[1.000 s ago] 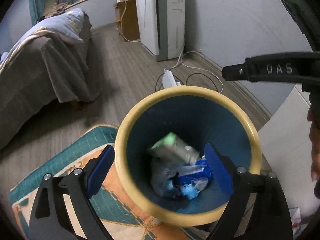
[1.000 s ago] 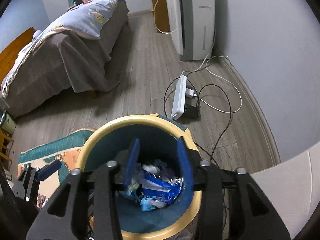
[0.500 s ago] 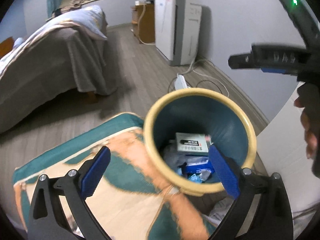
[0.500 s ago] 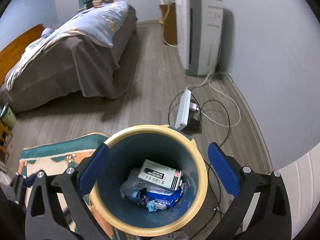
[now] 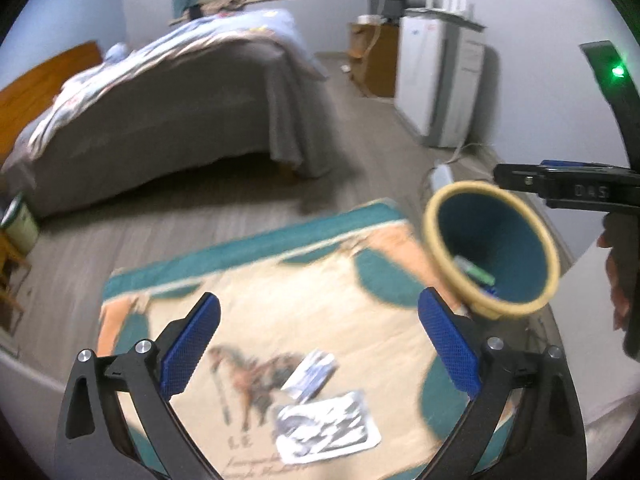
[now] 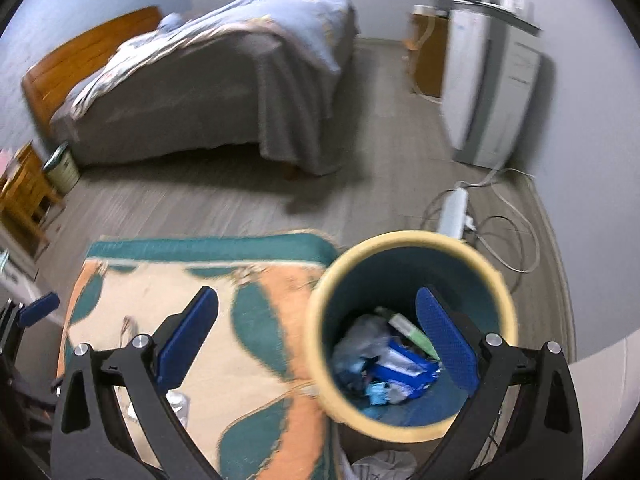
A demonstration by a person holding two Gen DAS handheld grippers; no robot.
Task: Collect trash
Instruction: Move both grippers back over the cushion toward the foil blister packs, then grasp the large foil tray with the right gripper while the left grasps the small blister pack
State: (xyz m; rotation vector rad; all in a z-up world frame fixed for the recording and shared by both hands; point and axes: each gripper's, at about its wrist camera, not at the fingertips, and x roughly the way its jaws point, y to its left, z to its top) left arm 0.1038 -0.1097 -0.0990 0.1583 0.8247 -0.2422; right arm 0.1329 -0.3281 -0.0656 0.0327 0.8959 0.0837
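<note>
The trash bin (image 5: 434, 248), yellow-rimmed and teal inside, stands at the rug's right corner. My left gripper (image 5: 320, 344) is open and empty, to the bin's left above the rug (image 5: 280, 288). Below it on the rug lie a blue-white packet (image 5: 310, 374) and a black-and-white wrapper (image 5: 328, 432). My right gripper (image 6: 318, 342) is open and empty. Its right finger hangs over the bin (image 6: 314, 332) and its left over the rug. Inside the bin lie a blue packet (image 6: 400, 364), a green-white box (image 6: 412, 332) and crumpled plastic. One right gripper finger (image 5: 560, 188) shows beyond the bin.
A bed (image 6: 224, 80) with a grey cover fills the far left. A white appliance (image 6: 492, 88) stands by the right wall, with a power strip (image 6: 452, 212) and loose cables behind the bin. A small green pail (image 6: 62, 168) and wooden furniture (image 6: 20, 196) sit far left.
Both grippers have swung left and pulled back from above the bin, toward the rug. The right jaws went from half closed to wide. A green-white box dropped and settled in the bin.
</note>
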